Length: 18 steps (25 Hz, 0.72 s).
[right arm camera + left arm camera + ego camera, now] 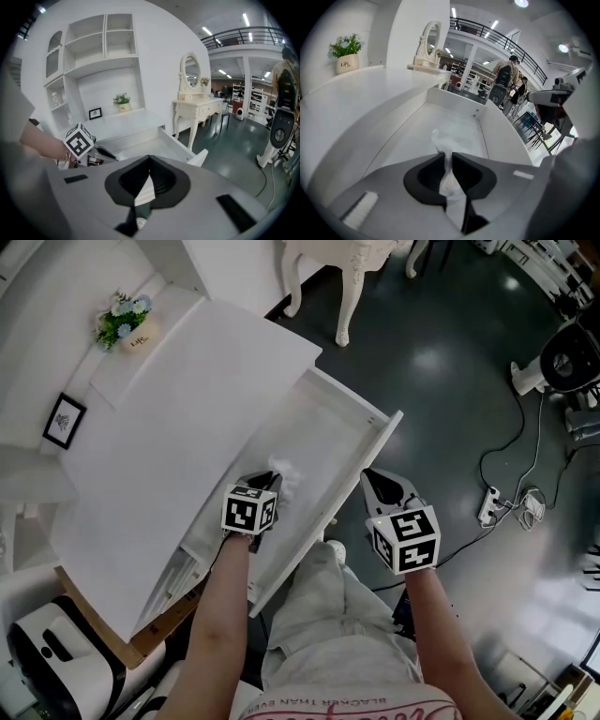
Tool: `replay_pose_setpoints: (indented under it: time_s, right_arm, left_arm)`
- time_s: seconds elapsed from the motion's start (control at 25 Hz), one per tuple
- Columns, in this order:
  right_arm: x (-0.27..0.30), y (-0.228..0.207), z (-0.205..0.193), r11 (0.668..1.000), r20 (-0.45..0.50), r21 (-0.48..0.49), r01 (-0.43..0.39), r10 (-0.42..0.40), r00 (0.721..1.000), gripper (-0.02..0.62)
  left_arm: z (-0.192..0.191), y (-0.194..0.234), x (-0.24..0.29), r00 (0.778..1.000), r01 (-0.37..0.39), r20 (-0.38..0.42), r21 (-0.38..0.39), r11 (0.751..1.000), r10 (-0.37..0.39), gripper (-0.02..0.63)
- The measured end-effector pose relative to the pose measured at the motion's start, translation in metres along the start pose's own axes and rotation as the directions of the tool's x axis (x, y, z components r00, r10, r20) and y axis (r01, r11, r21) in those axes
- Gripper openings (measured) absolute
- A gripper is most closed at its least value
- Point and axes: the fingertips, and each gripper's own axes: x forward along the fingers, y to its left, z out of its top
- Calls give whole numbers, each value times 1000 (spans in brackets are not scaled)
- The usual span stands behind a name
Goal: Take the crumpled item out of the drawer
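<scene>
In the open drawer (342,437), the white crumpled item (439,140) points lengthwise toward its back wall, clamped by the left gripper (447,157); the right gripper (150,158) is clenched on nothing.

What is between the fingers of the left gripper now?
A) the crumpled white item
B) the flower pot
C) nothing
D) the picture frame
A: the left gripper view shows the left gripper pinched on the crumpled item, which sticks up past its tips inside the open drawer.

"Life" on flower pot (347,63)
</scene>
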Motion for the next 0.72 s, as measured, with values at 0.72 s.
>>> replay_pose_setpoints:
  time_s: [0.72]
  right_arm:
    - [-39, 26, 73, 989, 148, -138, -52, 72, 986, 6]
  left_arm:
    - [57, -5, -114, 952, -146, 271, -5, 989, 141, 61]
